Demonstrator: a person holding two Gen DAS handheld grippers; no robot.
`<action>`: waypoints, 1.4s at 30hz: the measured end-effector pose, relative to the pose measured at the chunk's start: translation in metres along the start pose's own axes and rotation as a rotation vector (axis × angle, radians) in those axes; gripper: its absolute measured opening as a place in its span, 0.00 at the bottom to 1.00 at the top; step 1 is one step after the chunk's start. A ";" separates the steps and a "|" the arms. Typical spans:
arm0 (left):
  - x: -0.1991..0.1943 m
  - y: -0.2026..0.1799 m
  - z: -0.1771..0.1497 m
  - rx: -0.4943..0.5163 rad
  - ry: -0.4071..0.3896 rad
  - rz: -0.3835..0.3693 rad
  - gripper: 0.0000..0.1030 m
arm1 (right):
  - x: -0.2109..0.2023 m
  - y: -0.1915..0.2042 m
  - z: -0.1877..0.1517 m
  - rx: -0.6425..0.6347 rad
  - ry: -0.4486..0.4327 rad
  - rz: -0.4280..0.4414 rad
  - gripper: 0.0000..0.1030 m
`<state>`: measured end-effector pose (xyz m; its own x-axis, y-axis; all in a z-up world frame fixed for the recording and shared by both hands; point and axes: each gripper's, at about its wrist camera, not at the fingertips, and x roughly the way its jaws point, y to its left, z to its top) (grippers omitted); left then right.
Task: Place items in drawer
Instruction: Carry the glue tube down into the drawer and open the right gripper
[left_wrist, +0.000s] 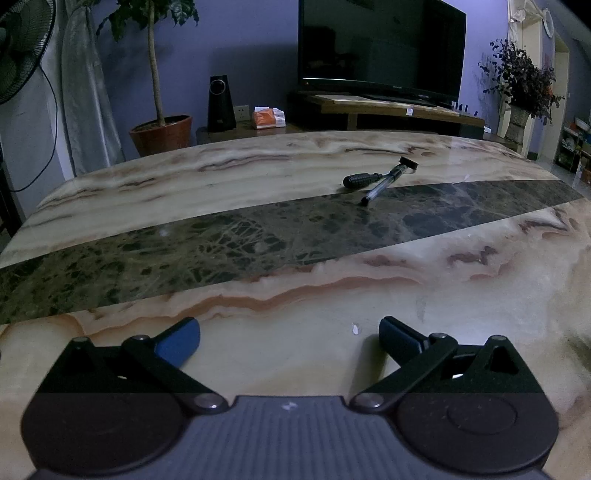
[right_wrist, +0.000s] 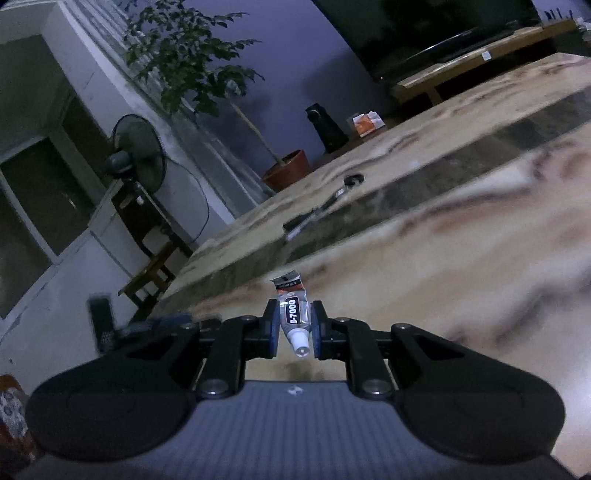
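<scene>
Glue tube (right_wrist: 291, 312) — pinched in right gripper (right_wrist: 293, 325) jaws, lifted for carrying; left gripper (left_wrist: 289, 338) jaws spread, idle above table (left_wrist: 258, 184).

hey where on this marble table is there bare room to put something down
The marble table is mostly bare: the whole near pale band in front of the open left hand-held gripper, and the dark stripe's left half. The only crowded spot is far right of centre, where the screwdriver and pen lie together. The right hand-held gripper holds a glue tube.
</scene>
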<state>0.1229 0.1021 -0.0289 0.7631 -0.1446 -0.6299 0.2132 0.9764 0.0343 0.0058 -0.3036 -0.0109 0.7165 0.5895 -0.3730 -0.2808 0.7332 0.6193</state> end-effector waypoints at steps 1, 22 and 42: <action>0.000 0.000 0.000 0.000 0.000 0.000 1.00 | -0.011 0.002 -0.012 0.001 0.005 0.004 0.19; 0.000 0.000 0.000 0.000 0.000 0.000 1.00 | -0.010 -0.009 -0.144 -0.096 0.403 -0.328 0.19; 0.000 0.000 0.000 0.000 0.000 0.000 1.00 | 0.016 -0.026 -0.178 -0.093 0.489 -0.466 0.20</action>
<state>0.1230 0.1020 -0.0289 0.7631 -0.1446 -0.6299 0.2132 0.9764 0.0342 -0.0891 -0.2526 -0.1563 0.4114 0.2747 -0.8691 -0.0827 0.9608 0.2645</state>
